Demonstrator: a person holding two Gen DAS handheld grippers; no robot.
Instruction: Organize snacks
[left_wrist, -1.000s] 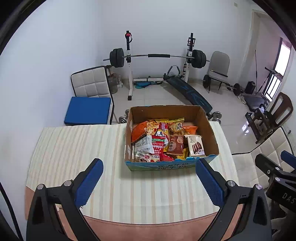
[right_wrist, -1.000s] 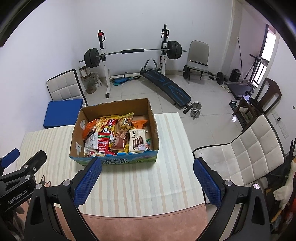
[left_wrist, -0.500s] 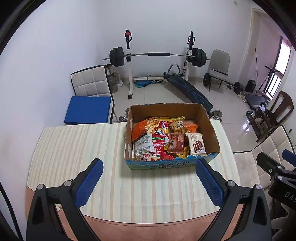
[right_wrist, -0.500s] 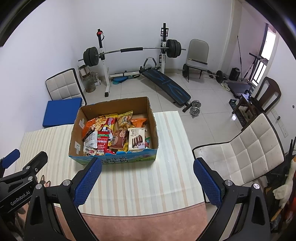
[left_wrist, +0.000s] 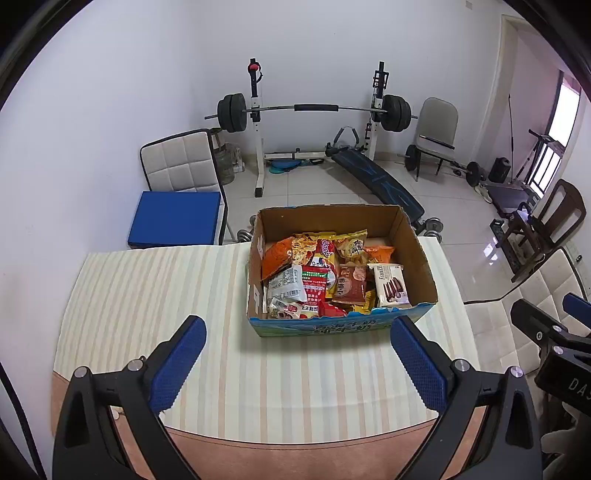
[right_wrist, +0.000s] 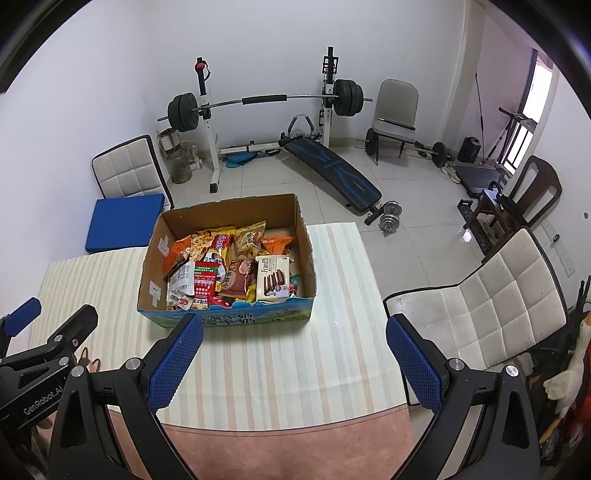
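Observation:
An open cardboard box stands on the striped table. It holds several snack packs, among them a white Franzzi biscuit pack, a brown pack and an orange chip bag. My left gripper is open and empty, above the table's near edge, in front of the box. My right gripper is open and empty, in front of the box's right half. Each gripper shows at the edge of the other's view.
A white padded chair stands right of the table. A chair with a blue cushion stands behind the table's left. A barbell rack, a sit-up bench and dumbbells stand on the floor beyond.
Both grippers have drifted slightly; the box sits a little higher in both views. Nothing was taken hold of.

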